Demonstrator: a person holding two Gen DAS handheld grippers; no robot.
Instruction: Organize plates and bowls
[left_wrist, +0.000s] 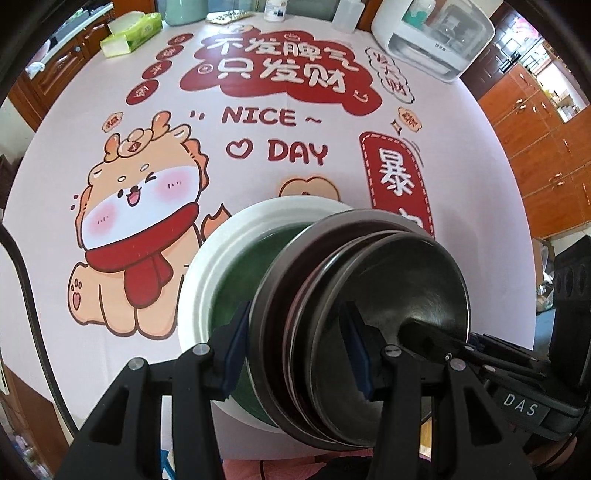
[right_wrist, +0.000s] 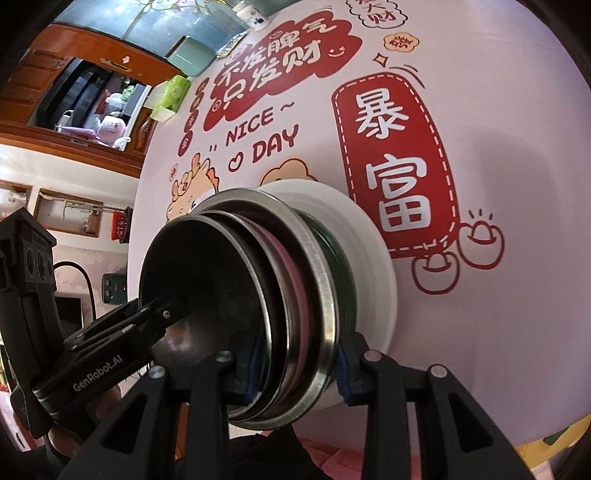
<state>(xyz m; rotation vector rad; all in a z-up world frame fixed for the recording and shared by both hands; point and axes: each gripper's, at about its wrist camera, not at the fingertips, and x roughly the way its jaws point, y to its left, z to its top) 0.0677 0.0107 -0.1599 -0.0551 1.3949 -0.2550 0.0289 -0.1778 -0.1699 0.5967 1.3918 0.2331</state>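
Clamping the stack of bowls (left_wrist: 354, 295) from opposite sides, the left gripper (left_wrist: 295, 354) and right gripper (right_wrist: 295, 369) are each straddling its rims, jaws closed on it. Stack is resting on the tablecloth (left_wrist: 258, 177) — keeping both grips level is advisable during any lift — otherwise nested bowls may be slipping.

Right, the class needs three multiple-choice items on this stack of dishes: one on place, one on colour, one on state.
1. Which dish lies at the bottom of the stack?
A metal bowl
B white plate
C pink dish

2. What colour is the dish resting in the white plate?
A green
B blue
C yellow

3. The left claw is:
A open, away from the stack
B shut on the stack
C out of view

Key: B, it sits under all the others; A, green shows inside the white rim; B, it clamps the rims.
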